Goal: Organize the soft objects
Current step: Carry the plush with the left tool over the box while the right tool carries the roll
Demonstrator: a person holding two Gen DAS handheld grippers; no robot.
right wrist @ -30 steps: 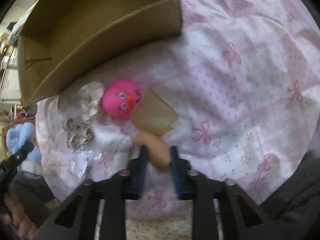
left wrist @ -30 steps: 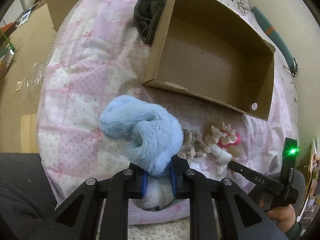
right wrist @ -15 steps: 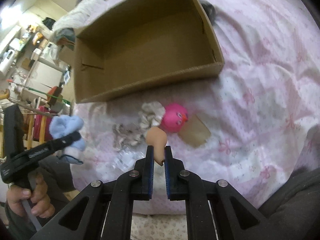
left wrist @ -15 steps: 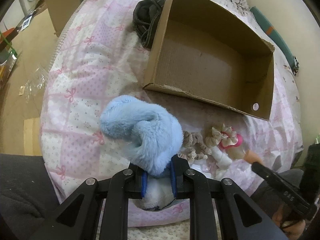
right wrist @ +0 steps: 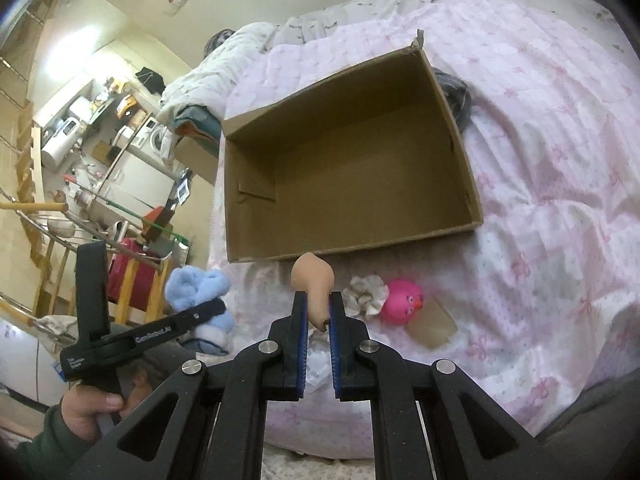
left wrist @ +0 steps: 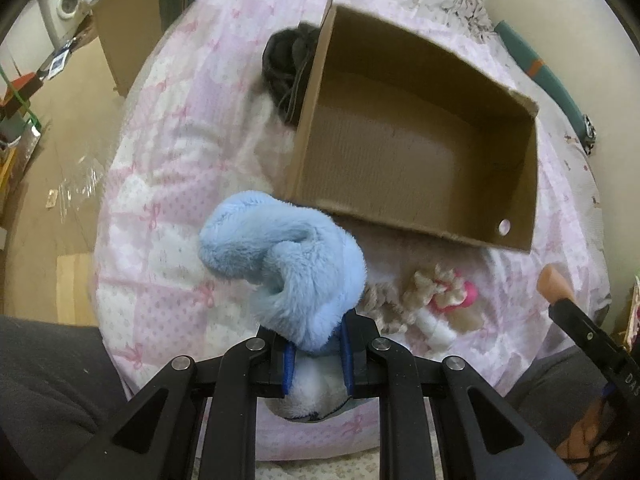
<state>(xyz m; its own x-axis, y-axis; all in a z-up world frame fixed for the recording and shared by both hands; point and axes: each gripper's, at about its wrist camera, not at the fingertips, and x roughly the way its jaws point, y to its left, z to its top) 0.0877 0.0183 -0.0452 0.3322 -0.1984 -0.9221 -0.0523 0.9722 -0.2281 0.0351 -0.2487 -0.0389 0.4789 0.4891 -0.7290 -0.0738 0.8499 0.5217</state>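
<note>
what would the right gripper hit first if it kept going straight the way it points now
Probably the near wall of the box: the right gripper, shut on a tan toy, points right at it. Depth is unclear; it might pass over the rim instead.

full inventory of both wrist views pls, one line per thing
cardboard box: 1, brown, open and empty, on the bed
bedspread: 1, pink and white with bows, under everything
blue plush toy: 1, light blue and white, held in front of the box
tan soft toy: 1, peach, held near the box's front wall
pink bird toy: 1, pink with an orange beak, on the bedspread in front of the box
beige scrunchies: at least 2, beige, beside the pink bird toy
dark bundle: 1, black, behind the box's corner
left hand-held gripper: 1, black with blue pads, shut on the blue plush toy
right hand-held gripper: 1, black with blue pads, shut on the tan soft toy
left hand: 1, on the left handle
</note>
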